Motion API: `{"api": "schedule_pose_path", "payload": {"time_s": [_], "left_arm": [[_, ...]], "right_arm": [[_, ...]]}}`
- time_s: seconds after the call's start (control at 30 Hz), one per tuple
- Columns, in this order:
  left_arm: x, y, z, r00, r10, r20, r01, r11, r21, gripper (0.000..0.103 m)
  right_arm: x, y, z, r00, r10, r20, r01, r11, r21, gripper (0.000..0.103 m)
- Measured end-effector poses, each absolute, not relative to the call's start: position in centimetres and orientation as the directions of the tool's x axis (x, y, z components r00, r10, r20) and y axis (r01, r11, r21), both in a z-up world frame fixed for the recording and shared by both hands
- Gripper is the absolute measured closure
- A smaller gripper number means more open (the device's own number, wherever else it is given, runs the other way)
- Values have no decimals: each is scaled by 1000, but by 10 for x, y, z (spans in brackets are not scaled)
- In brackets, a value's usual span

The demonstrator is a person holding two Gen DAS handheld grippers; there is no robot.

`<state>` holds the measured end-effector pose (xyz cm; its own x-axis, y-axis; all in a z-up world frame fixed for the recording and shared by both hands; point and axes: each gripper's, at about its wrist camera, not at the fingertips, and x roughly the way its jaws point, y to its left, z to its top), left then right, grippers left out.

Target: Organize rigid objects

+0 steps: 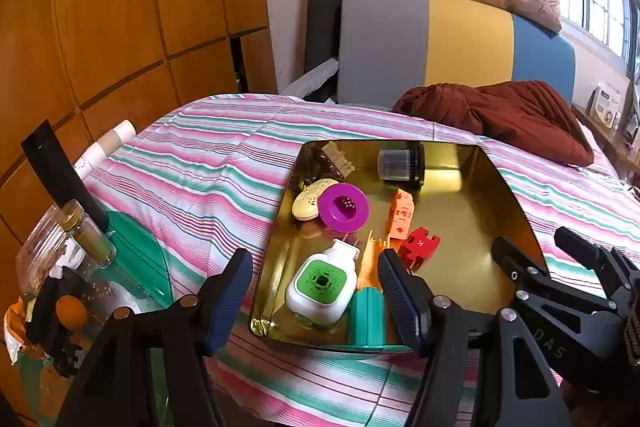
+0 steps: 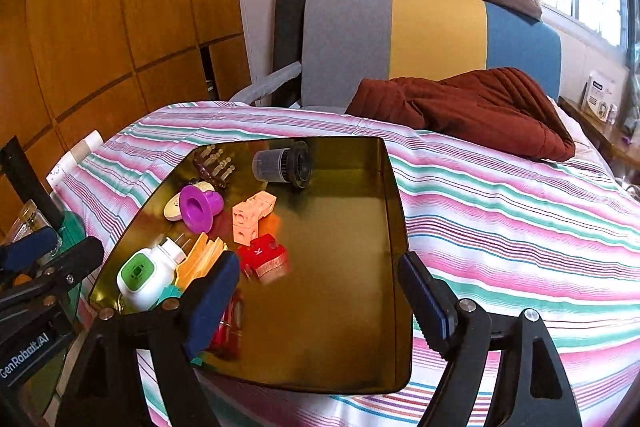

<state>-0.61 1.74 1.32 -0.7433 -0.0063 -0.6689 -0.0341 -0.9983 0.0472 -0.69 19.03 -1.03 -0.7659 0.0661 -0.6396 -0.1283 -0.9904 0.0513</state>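
Left wrist view showed toys gathered in the gold tray (image 1: 508, 195) on the bed; both the left gripper (image 1: 316, 291) and right gripper (image 2: 320, 299) stood open, empty, sorting seemingly nearly finished.

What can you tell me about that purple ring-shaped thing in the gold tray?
The purple piece looks like glossy moulded plastic: a short tube with a wide round flange, like a small hat. It lies tipped, its hollow opening facing the cameras, with small dots visible inside. It sits in the gold tray toward the left side, leaning against a cream oval piece. No gripper touches it.
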Motion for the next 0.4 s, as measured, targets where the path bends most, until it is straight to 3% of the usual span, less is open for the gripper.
{"api": "schedule_pose_path", "payload": {"time_s": [0.13, 0.23, 0.4], "left_arm": [[-4, 15, 14, -750, 13, -662, -39, -999, 25, 37], [-1, 13, 16, -768, 11, -640, -40, -999, 30, 46], [-1, 10, 18, -771, 33, -635, -52, -999, 11, 47]], "right_arm": [[-3, 190, -8, -770, 66, -635, -128, -990, 52, 21], [-2, 189, -7, -773, 68, -631, -128, -991, 50, 21], [-1, 187, -6, -771, 70, -633, -124, -991, 41, 21]]}}
